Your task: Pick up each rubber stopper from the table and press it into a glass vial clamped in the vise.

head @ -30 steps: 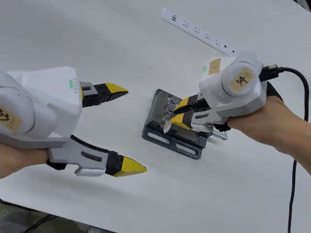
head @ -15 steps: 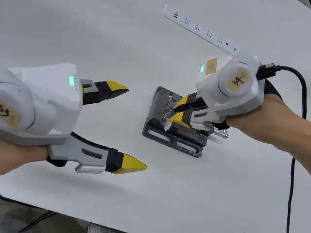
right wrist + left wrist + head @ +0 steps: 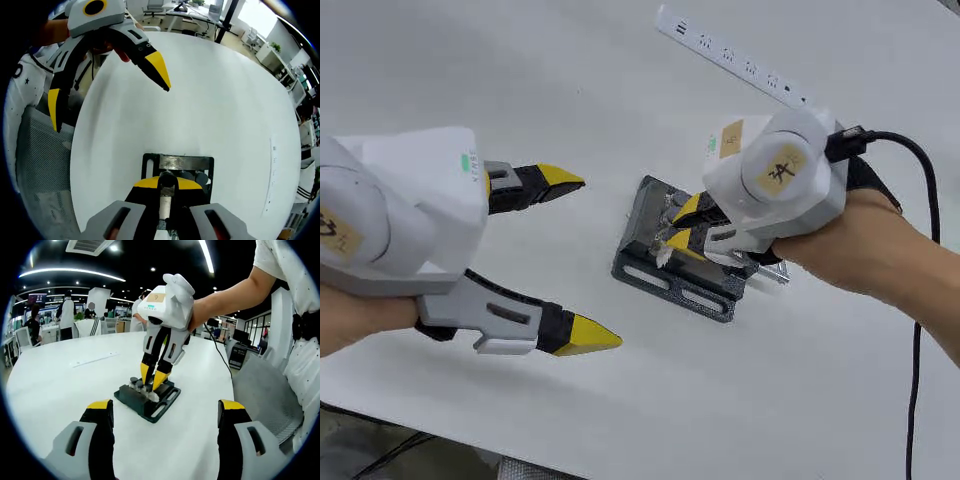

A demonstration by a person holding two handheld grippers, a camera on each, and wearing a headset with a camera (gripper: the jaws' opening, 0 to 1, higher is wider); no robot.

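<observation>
White and round, the table (image 3: 570,80) takes up most of the room around the work. Behind it, in the left gripper view, is a big office with ceiling lights, chairs and some people far off.

A dark grey vise (image 3: 650,275) sits flat near the middle of the table. Small glass vials (image 3: 134,382) stand upright in a row in its grip, and some have dark round tops.

The right gripper (image 3: 672,228) points down at the vise from above, held by a hand (image 3: 840,235). Its two yellow tips are very close together. In the right gripper view a dark round rubber stopper (image 3: 167,179) sits pinched between the tips, right over the vise. It is hard to tell if the stopper is touching a vial yet.

The left gripper (image 3: 602,262) hangs over bare table, well apart from the vise on its left side. Its jaws are spread wide and have nothing between them.

A small white bit (image 3: 663,255) lies at the front edge of the vise; what it is cannot be told.

A long white power strip (image 3: 730,58) lies on the far side of the table. A black cable (image 3: 920,300) runs from the back of the right gripper off past the table's edge.
</observation>
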